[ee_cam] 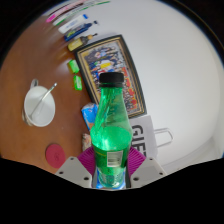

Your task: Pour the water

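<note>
We see our gripper [111, 172] closed on a green plastic bottle [110, 130]. Both fingers press on the bottle low down, one on each side. A pink pad [88, 160] shows on the left finger, and we can make out a bit of the other pad on the right. The bottle stands up straight between the fingers. It has a black cap [111, 77] on top, and the cap is on. The bottle looks see-through and bright green. We cannot tell how much water is inside.

Behind the bottle is a round brown tabletop [40, 60]. To the left, well apart from the bottle, sits a white cup [39, 101] on the table. We look into it from above, and something thin leans inside it. We cannot tell if there is any drink in it. There is bare brown table between the bottle and the cup.

Just behind the bottle lies a flat picture book [117, 62] with a dark border. Near the far edge of the table lie some pens and markers [76, 25]. A small green thing [73, 67] sits beside the book. A pink round thing [54, 154] lies close to the near edge, left of the fingers. A white box with letters [140, 133] sits just right of the bottle.
</note>
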`<action>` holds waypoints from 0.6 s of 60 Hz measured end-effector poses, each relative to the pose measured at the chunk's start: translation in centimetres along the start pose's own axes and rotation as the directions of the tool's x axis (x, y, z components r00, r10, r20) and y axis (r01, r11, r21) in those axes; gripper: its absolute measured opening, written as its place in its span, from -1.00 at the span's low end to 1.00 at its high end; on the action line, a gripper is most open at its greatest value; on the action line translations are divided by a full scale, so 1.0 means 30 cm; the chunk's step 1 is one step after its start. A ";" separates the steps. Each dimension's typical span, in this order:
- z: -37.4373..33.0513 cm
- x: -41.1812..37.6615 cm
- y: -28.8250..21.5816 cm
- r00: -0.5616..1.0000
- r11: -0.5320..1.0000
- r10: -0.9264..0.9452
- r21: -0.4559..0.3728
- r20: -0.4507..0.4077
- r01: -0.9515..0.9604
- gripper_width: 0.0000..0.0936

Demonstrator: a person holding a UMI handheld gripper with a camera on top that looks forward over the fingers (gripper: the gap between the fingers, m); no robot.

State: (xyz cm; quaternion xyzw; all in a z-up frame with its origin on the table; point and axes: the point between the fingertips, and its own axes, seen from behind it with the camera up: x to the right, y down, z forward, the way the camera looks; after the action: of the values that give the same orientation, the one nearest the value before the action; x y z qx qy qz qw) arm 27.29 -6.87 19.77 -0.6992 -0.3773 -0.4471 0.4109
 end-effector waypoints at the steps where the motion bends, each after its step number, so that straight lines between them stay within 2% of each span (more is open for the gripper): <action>1: -0.002 0.002 -0.005 0.998 0.998 0.058 0.009 0.013 -0.059 -0.19; 5: -0.014 0.011 -0.026 0.962 0.962 0.270 0.029 0.049 -0.272 -0.19; 10: -0.005 0.016 -0.040 0.854 0.856 0.502 0.059 0.138 -0.513 -0.19; 17: 0.014 -0.052 -0.034 0.660 0.672 0.718 0.028 0.223 -0.740 -0.19; 23: 0.069 -0.122 0.004 0.520 0.547 0.800 -0.008 0.299 -0.837 -0.19; 36: 0.123 -0.289 0.029 0.367 0.415 0.854 -0.059 0.369 -0.908 -0.19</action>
State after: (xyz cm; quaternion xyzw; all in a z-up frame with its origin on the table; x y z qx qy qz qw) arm 26.51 -5.22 10.49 -0.8234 -0.0425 0.0026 0.5658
